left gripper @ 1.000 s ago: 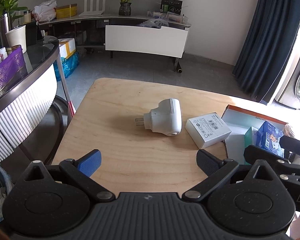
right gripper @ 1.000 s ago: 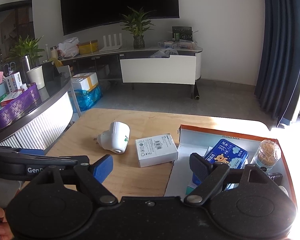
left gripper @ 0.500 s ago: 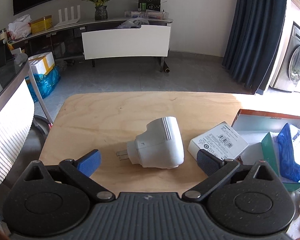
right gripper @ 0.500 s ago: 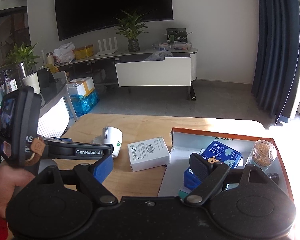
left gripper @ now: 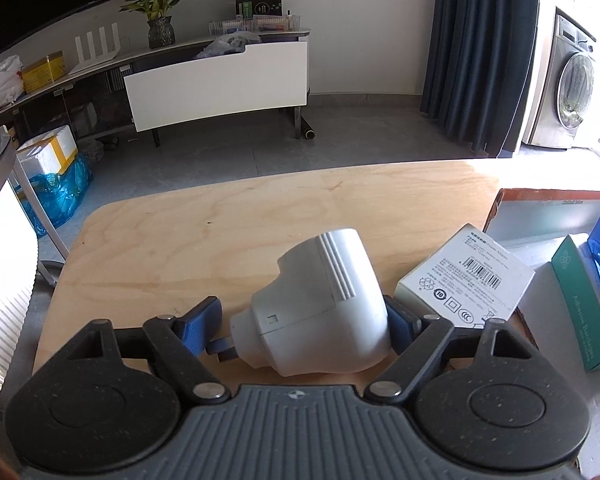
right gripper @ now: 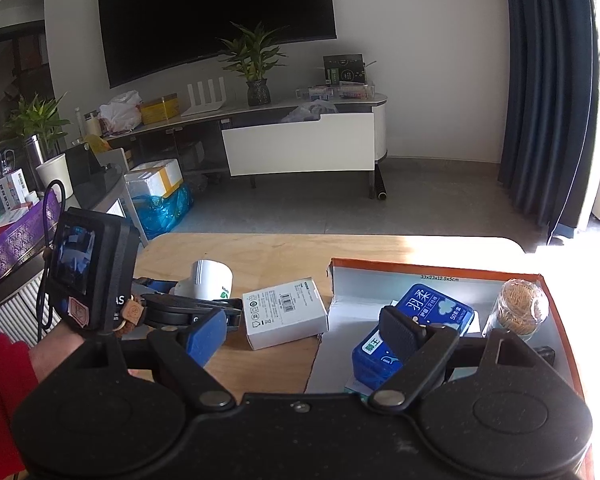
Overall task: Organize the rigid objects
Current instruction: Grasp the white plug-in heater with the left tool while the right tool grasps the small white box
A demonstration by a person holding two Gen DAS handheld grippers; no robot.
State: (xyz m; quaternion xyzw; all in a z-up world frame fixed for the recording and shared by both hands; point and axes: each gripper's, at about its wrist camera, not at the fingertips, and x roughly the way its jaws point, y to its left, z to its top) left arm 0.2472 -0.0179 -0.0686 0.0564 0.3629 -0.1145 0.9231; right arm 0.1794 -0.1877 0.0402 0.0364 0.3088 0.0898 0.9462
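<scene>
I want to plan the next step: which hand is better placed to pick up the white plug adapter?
Left. The white plug adapter already lies between the left gripper's closing jaws; the right gripper hovers over the cardboard box.

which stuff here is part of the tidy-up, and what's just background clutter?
In play:
- white plug adapter, between the closing left tool
- white barcode box
- orange-rimmed box holding blue tin, green carton, jar

Lying about:
- TV
- potted plant
- washing machine
- curtain
</scene>
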